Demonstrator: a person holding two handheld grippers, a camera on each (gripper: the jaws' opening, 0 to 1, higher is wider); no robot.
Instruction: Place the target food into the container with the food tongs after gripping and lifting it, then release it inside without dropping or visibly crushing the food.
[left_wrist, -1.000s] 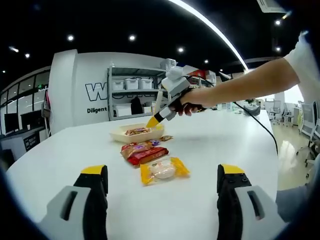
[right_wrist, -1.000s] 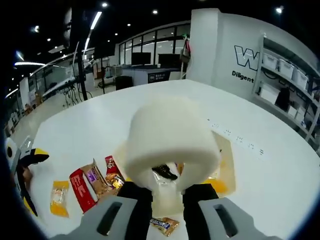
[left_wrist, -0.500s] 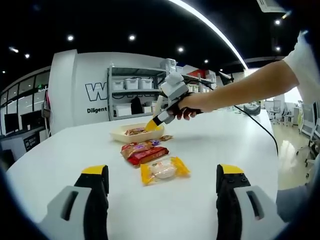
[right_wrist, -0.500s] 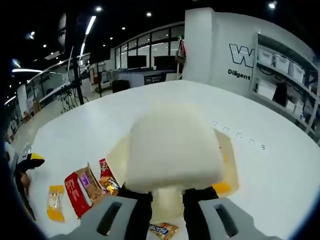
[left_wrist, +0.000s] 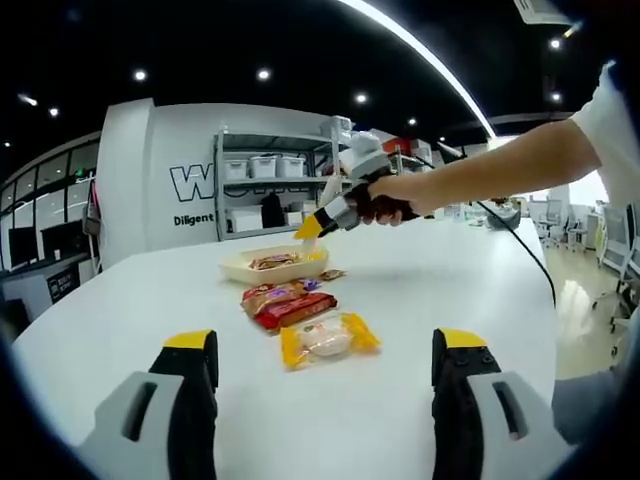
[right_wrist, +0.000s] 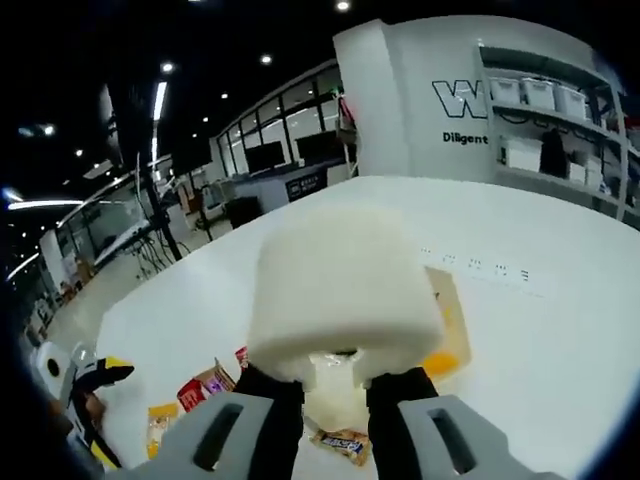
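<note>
Right gripper (left_wrist: 352, 205) clamps cream plastic tongs (right_wrist: 340, 300), yellow tips above shallow beige tray (left_wrist: 272, 266); yellow-wrapped bun (left_wrist: 326, 341) lies nearer left gripper (left_wrist: 325, 415), jaws apart.

Cream food tongs (right_wrist: 342, 295) upright in closed jaws, seemingly nothing between the tips. Shallow cream container (left_wrist: 274, 266) flat on white table, one wrapped snack inside. Yellow-wrapped pastry (left_wrist: 327, 340), red packet (left_wrist: 295, 311), brown packet (left_wrist: 272, 295) lying nearby outside it.
</note>
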